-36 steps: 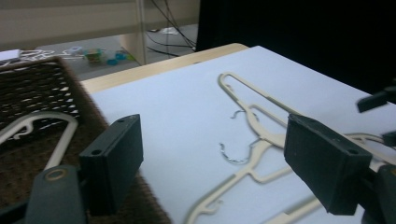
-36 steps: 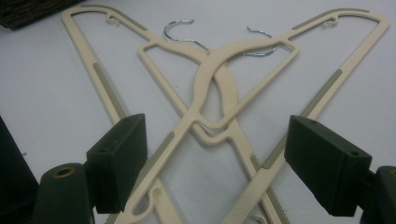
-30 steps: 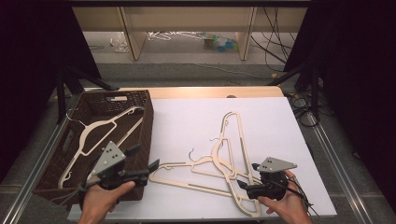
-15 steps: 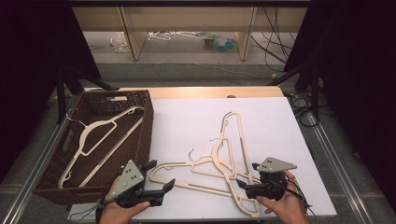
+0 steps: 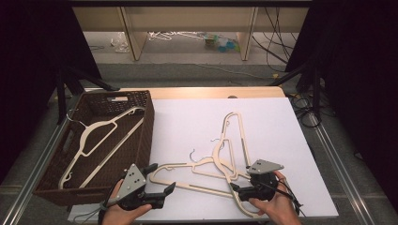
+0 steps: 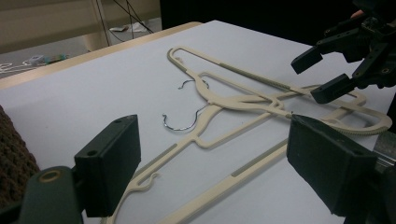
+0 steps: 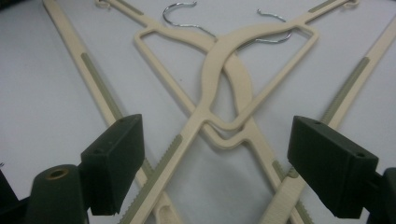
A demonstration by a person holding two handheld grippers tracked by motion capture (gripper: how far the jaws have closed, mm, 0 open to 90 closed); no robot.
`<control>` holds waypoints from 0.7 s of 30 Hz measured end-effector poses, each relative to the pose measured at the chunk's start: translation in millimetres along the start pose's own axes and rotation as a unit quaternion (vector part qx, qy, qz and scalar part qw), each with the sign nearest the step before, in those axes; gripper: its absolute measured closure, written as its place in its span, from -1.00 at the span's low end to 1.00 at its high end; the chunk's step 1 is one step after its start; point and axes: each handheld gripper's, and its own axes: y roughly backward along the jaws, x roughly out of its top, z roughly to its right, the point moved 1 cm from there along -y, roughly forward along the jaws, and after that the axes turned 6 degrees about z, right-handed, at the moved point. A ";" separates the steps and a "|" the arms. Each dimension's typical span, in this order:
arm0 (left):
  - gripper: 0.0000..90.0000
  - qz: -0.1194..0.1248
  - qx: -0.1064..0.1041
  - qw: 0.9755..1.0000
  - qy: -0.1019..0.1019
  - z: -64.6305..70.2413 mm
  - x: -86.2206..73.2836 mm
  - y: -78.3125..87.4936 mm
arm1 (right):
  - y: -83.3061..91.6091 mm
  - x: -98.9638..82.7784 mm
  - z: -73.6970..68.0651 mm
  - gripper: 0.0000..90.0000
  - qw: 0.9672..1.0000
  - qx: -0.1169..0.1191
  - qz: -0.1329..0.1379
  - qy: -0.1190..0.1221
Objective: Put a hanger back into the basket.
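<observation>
Two cream plastic hangers lie crossed on the white table top [image 5: 187, 122]. One hanger [image 5: 187, 186] lies flat across the front, the other hanger [image 5: 241, 136] points away. A third hanger [image 5: 101, 136] rests inside the brown wicker basket [image 5: 148, 126] at left. My left gripper [image 5: 161, 178] is open, low over the table by the front hanger's left end. In the left gripper view its jaws [image 6: 219, 177] straddle that hanger's bar [image 6: 210, 140]. My right gripper [image 5: 240, 179] is open over the crossing, with both necks [image 7: 219, 60] between its jaws [image 7: 215, 172].
The basket's wall [image 6: 11, 158] stands just left of my left gripper. The right gripper [image 6: 316, 75] shows far off in the left gripper view. The table's front edge is close under both hands. Cables [image 5: 305, 105] hang off the right rear corner.
My left gripper has left the basket's front rim and moved right onto the white table, beside the front hanger's left end. The right gripper has stayed put.
</observation>
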 end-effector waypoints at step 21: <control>-0.60 -0.010 -0.016 1.000 -0.005 1.5 -3.4 -2.5 | -34.0 -3.2 -11.9 0.15 0.994 0.007 -0.104 0.018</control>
